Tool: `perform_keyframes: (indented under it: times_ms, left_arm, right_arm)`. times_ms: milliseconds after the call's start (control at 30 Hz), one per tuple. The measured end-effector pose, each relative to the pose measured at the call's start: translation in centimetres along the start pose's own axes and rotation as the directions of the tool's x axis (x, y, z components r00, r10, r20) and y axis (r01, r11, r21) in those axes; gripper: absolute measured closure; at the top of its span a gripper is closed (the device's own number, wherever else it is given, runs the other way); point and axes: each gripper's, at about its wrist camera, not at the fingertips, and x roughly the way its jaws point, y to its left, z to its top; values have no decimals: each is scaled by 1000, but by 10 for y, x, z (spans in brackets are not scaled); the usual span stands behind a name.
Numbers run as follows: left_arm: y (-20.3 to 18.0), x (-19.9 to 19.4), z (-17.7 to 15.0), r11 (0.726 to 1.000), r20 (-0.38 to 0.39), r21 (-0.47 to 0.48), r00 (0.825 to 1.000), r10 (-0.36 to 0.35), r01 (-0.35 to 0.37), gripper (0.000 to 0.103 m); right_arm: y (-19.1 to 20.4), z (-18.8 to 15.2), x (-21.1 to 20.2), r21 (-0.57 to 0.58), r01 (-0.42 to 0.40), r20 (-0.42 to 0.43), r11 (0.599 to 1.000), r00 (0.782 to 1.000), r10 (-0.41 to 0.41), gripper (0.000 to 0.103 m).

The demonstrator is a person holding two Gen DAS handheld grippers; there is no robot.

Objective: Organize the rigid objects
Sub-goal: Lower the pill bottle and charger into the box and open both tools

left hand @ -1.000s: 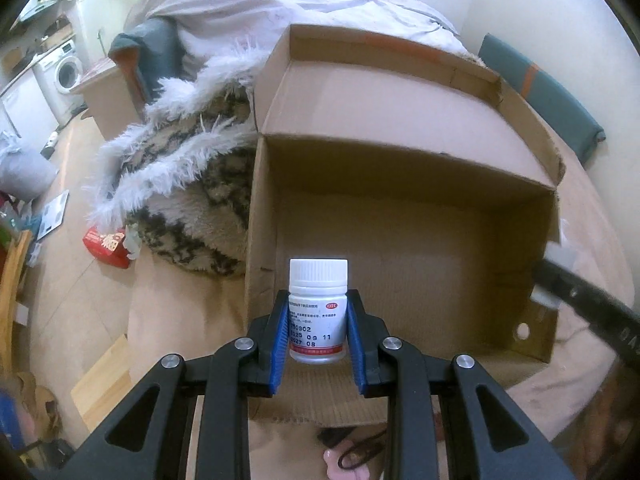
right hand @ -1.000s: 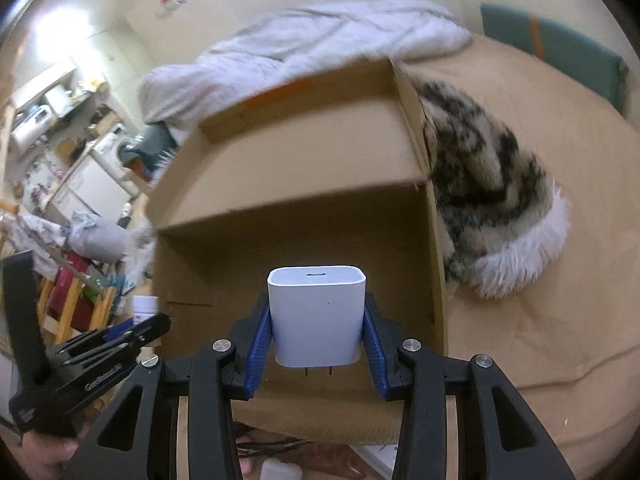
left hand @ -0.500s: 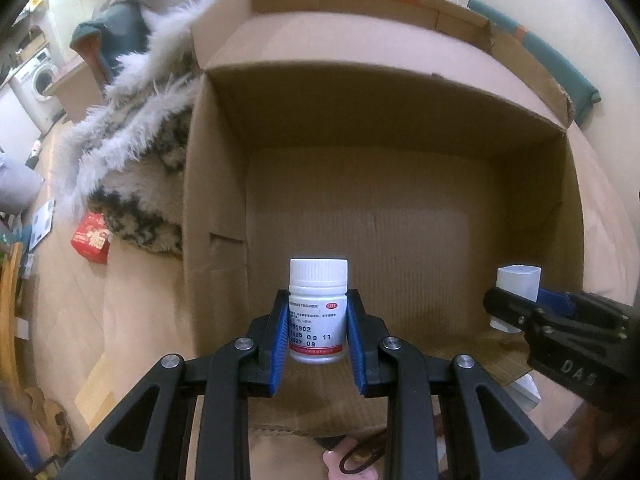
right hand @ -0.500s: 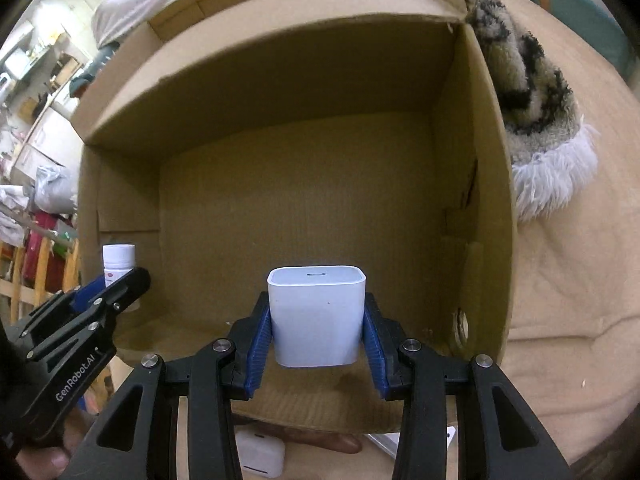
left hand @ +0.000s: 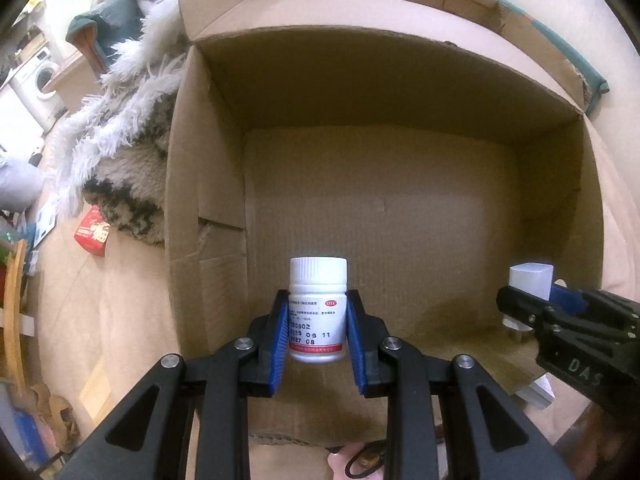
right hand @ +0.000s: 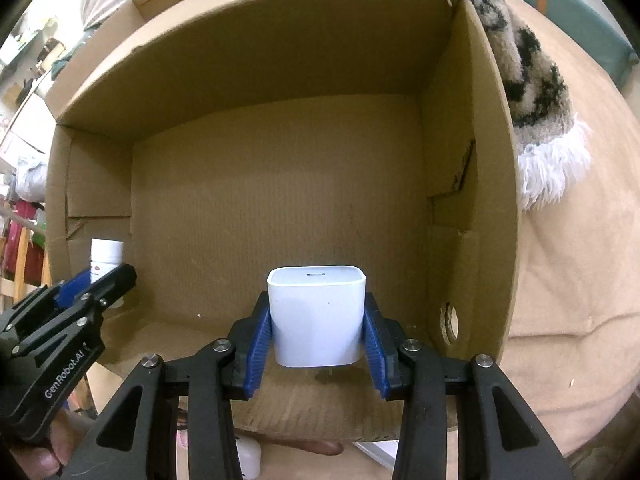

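The left gripper (left hand: 318,330) pinches a small white pill bottle (left hand: 317,309) upright between its blue ribbed pads: ridged cap, printed label with a red band at the bottom. It sits low inside the open cardboard box (left hand: 400,208), near the left wall. The right gripper (right hand: 317,334) squeezes a smooth white charger block (right hand: 317,316) with rounded corners, toward the box's right side. The box is plain brown corrugated board. A shaggy blanket (left hand: 120,152) lies beside it.
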Motion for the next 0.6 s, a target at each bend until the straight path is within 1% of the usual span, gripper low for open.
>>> perform_keyframes:
  times_ms: [100,267,367,400,433,467,500,567,600]
  left_arm:
    - [-1,1,0,1000,7,10,1000,8,-8,79]
    - [-3,-1,-2,1000,13,11,1000,12,-12,79]
    - [-1,-2,-1,1000,13,8,1000,12,-12,79]
    - [-2,-4,-2,1000,12,9,1000,13,-13,79]
    - [-3,-5,-1,1000,12,14,1000,12,-12,79]
    - [-4,-6,-1,1000,14,23,1000,14,-14,79]
    - [-6,-7,-1,999,20,35,1000,19,-19,79]
    - [-9,-10,-1,998,32,49,999,23,-24,78]
    - [-10,-12,-2,998,37,55,999,21,-23,73]
  right_arm:
    - [0,1,0,6,-7,-2,1000,1000,7,59]
    - [-7,4,-5,23,-21,19,1000,1000,21,59]
    - [-8,5,-8,32,-38,35,999,999,36,49]
    - [-8,5,-10,34,-46,44,998,998,45,43]
    - [-7,5,-14,33,-50,59,998,997,48,39]
    - [-7,6,-17,30,-53,76,998,996,50,32]
    - [-6,7,-20,25,-58,94,998,994,55,28]
    - [-3,9,-28,18,-70,121,997,990,68,27]
    - [-3,8,-31,18,-76,136,997,988,73,25]
